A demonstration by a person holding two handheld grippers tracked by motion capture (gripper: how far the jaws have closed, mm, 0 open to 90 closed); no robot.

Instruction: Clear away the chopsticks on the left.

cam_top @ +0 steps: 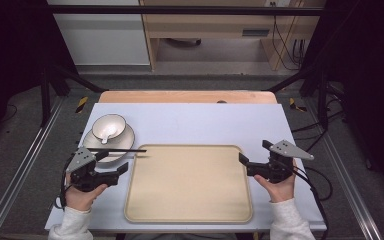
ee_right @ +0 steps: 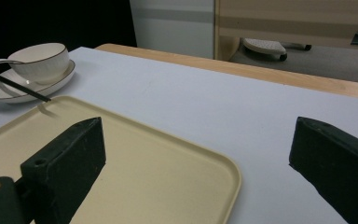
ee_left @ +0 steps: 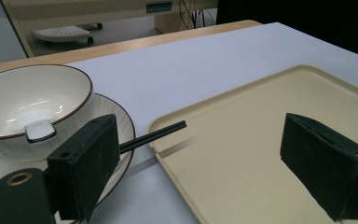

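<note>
Left hand-held gripper (cam_top: 121, 173): jaws spread wide, nothing between them, not touching anything. It sits above the surface (cam_top: 195, 122), just beside the left edge of the tan tray (cam_top: 188, 182). Close in front of it are black chopsticks (cam_top: 117, 150), lying across a plate (cam_top: 126, 138) w/ the tips sticking over the tray's corner. A white bowl (cam_top: 108, 126) sits on the plate, w/ a white spoon (cam_top: 105, 135) inside. Right hand-held gripper (cam_top: 253, 154): also wide open & holding nothing, at the tray's right edge, well apart from the bowl.
</note>
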